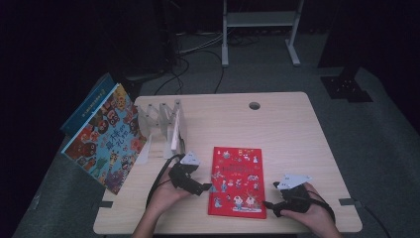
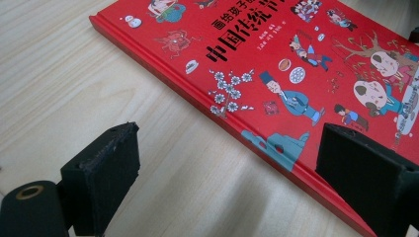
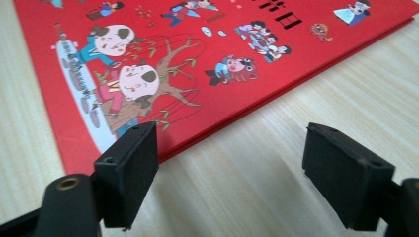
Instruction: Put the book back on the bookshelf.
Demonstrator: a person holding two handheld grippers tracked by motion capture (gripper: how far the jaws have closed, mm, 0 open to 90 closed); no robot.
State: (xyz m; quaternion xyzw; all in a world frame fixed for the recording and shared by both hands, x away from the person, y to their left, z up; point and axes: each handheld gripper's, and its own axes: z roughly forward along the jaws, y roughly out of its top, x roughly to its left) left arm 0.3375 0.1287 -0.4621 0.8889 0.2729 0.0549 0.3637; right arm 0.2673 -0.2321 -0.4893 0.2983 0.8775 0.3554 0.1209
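Flanking the red picture book (image 1: 237,181) with both grippers right now; it's lying flat, face up, near my edge of the table (image 1: 287,119), between my two hands. My left gripper (image 1: 207,188) is right at the spine-side edge, jaws apart with nothing pinched, one jaw over the cover and the other over bare wood. My right gripper (image 1: 270,203) sits at the bottom right corner, jaws apart too, nothing between them but the book's edge just ahead.

Handling-wise: looks like a thin hardcover, so stiff boards, fairly light, glossy and probably slippery. Lying flat, there's barely any lip to get under. I'd go for the long edges, tip one side up, then clamp across the cover thickness near the spine so it doesn't flop open. The book rack (image 1: 161,124) with bigger books (image 1: 106,136) stands back left.
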